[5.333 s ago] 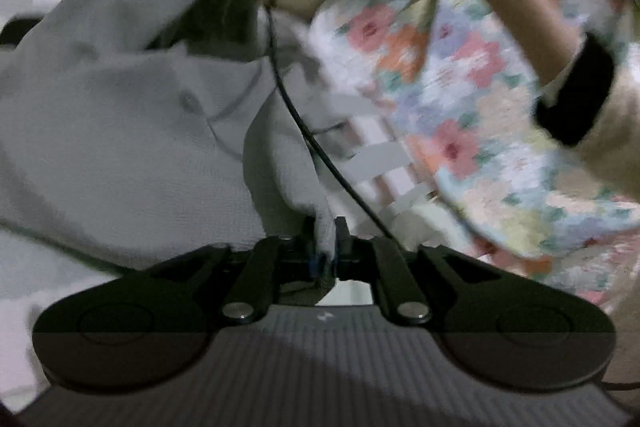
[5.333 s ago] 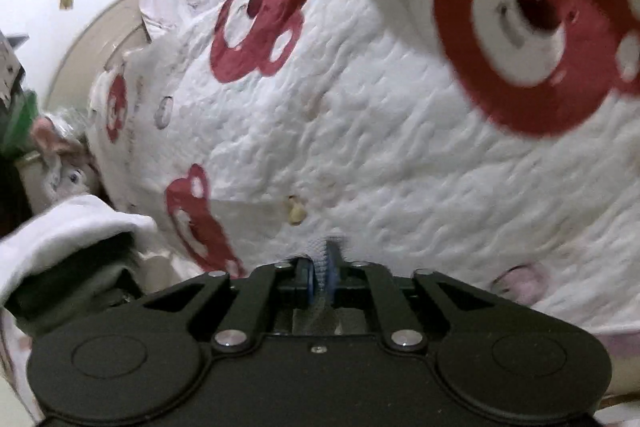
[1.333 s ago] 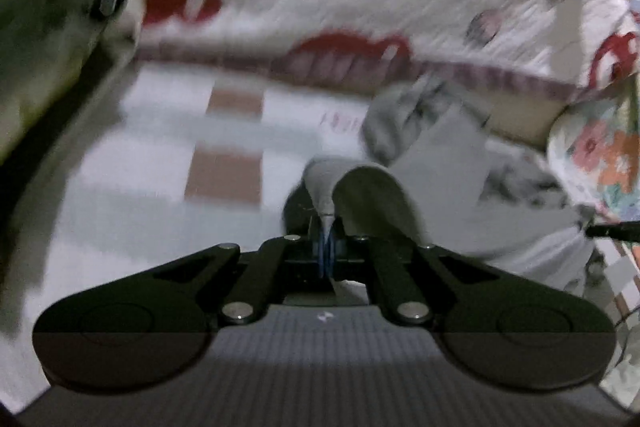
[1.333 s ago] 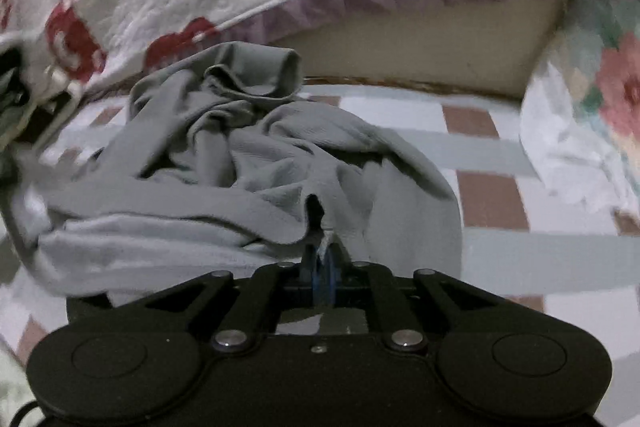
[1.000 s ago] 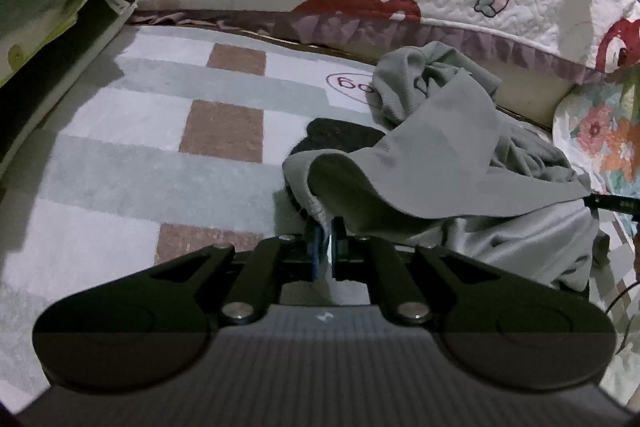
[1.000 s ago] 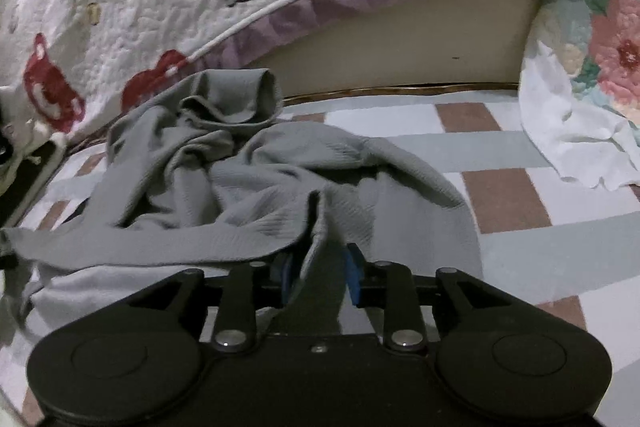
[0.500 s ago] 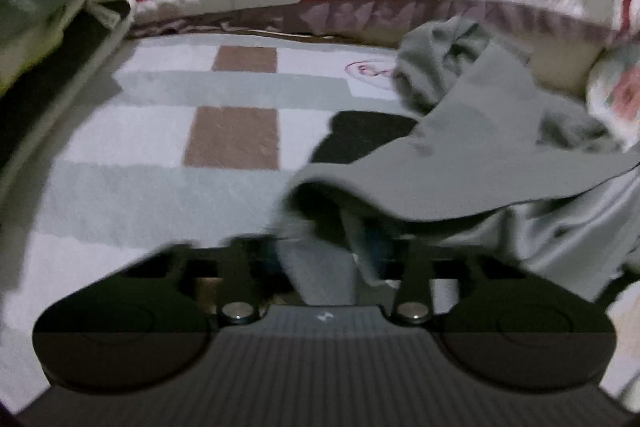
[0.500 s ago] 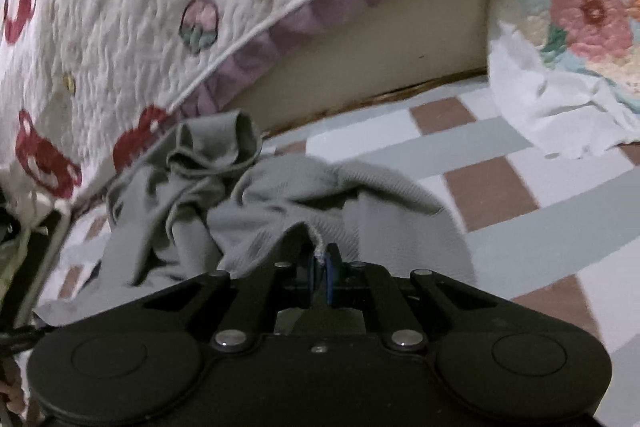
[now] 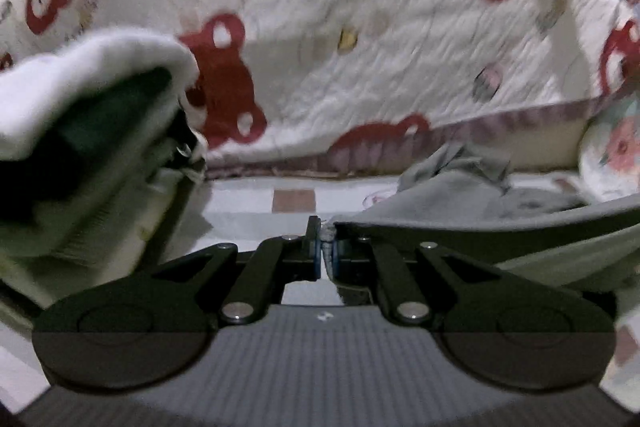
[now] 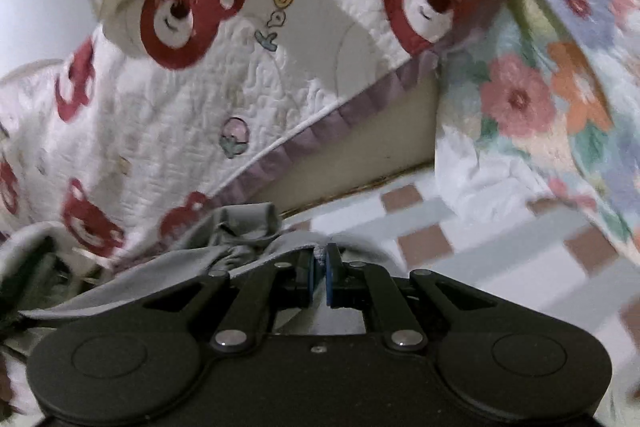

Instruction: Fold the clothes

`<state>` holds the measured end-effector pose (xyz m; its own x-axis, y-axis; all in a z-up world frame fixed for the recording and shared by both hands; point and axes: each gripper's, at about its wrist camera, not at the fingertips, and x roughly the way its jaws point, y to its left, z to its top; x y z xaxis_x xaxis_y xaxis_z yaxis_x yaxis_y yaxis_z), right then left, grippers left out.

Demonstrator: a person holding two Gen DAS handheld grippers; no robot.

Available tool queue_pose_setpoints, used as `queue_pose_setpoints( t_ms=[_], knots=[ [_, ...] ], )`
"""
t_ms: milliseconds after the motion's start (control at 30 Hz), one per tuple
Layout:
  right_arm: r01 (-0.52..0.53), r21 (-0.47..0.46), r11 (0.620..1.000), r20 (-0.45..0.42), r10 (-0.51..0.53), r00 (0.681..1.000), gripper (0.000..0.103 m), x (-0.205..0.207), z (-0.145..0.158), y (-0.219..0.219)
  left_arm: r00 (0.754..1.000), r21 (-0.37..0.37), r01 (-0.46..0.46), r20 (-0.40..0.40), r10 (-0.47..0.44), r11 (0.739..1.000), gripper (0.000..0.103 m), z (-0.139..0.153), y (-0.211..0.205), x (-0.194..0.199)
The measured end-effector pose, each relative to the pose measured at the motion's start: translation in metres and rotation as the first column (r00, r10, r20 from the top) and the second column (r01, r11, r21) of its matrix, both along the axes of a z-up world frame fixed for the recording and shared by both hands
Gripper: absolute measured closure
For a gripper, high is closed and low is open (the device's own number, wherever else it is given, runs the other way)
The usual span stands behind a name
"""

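Near edge, left view: one left gripper (image 9: 327, 253), jaws pinched on the hem of one grey garment (image 9: 472, 203).
Near edge, right view: one right gripper (image 10: 320, 277), jaws pinched on another edge of the same garment (image 10: 248, 231).
Garment: lifted at both grips, its far part bunched on the checked rug (image 10: 460, 251).
Far: one bear-print quilt (image 9: 360, 39).
Right: one floral blanket (image 10: 552, 99).
Left: one blurred pile of folded clothes (image 9: 80, 115).

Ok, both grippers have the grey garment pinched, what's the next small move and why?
Probably lift both a bit higher and draw them apart. The left gripper and right gripper each clamp an edge of the garment, but much of it looks bunched on the mat.
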<state>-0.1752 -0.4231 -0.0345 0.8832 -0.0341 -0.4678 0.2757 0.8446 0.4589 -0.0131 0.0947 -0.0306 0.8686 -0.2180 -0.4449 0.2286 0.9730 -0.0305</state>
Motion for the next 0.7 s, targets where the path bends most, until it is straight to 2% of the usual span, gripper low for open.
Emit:
queue_pose_setpoints(
  t_ms=[67,133,200,300,367,400,433,500,533,600,633,667,700],
  knots=[
    [-0.038,0.086,0.996,-0.061,0.043,0.997,0.096,-0.028,0.009,0.004,1.000,0.002,0.003,-0.007,-0.003,1.000,0.098,0.017,0.010,-0.021],
    [-0.092,0.057,0.994,-0.099,0.097,0.990,0.096,-0.052,0.016,0.013,1.000,0.015,0.026,-0.013,-0.026,1.000,0.098,0.027,0.020,-0.039],
    [-0.113,0.043,0.993,-0.126,0.117,0.985,0.096,-0.072,0.012,0.019,0.997,0.055,0.053,-0.051,-0.050,0.997,0.098,0.027,0.024,-0.052],
    [-0.103,0.132,0.986,-0.189,0.127,0.974,0.096,-0.089,-0.027,0.018,0.985,0.103,0.101,-0.148,-0.085,0.990,0.098,0.007,0.018,-0.057],
    [-0.098,0.167,0.981,-0.261,0.140,0.955,0.096,-0.075,-0.062,0.016,0.964,0.123,0.151,-0.238,-0.118,0.981,0.099,-0.017,0.009,-0.048],
    [-0.099,0.177,0.979,-0.294,0.148,0.944,0.097,-0.065,-0.078,0.015,0.952,0.155,0.192,-0.269,-0.146,0.969,0.099,-0.028,0.002,-0.039],
    [-0.108,0.171,0.979,-0.325,0.160,0.932,0.097,-0.053,-0.092,0.014,0.947,0.238,0.233,-0.275,-0.164,0.943,0.099,-0.037,-0.011,-0.027],
    [-0.192,0.049,0.980,-0.366,0.196,0.910,0.097,-0.008,-0.089,0.009,0.949,0.420,0.274,-0.262,-0.174,0.865,0.099,-0.039,-0.038,0.009],
    [-0.198,0.028,0.980,-0.358,0.194,0.913,0.097,0.021,-0.075,-0.004,0.957,0.464,0.262,-0.241,-0.164,0.846,0.099,-0.028,-0.048,0.034],
    [-0.146,-0.012,0.989,-0.286,0.136,0.948,0.097,0.067,-0.026,-0.026,0.984,0.459,0.163,-0.137,-0.112,0.873,0.098,0.023,-0.061,0.086],
    [-0.123,-0.068,0.990,-0.201,0.107,0.974,0.097,0.085,0.015,-0.034,0.995,0.452,0.097,-0.030,-0.093,0.887,0.098,0.058,-0.063,0.100],
    [-0.095,-0.120,0.988,-0.105,0.082,0.991,0.097,0.099,0.057,-0.040,0.993,0.437,0.020,0.096,-0.068,0.899,0.098,0.100,-0.063,0.111],
    [-0.062,-0.160,0.985,0.020,0.066,0.998,0.098,0.099,0.103,-0.040,0.980,0.394,-0.042,0.194,-0.038,0.918,0.098,0.138,-0.061,0.118]
  ],
)
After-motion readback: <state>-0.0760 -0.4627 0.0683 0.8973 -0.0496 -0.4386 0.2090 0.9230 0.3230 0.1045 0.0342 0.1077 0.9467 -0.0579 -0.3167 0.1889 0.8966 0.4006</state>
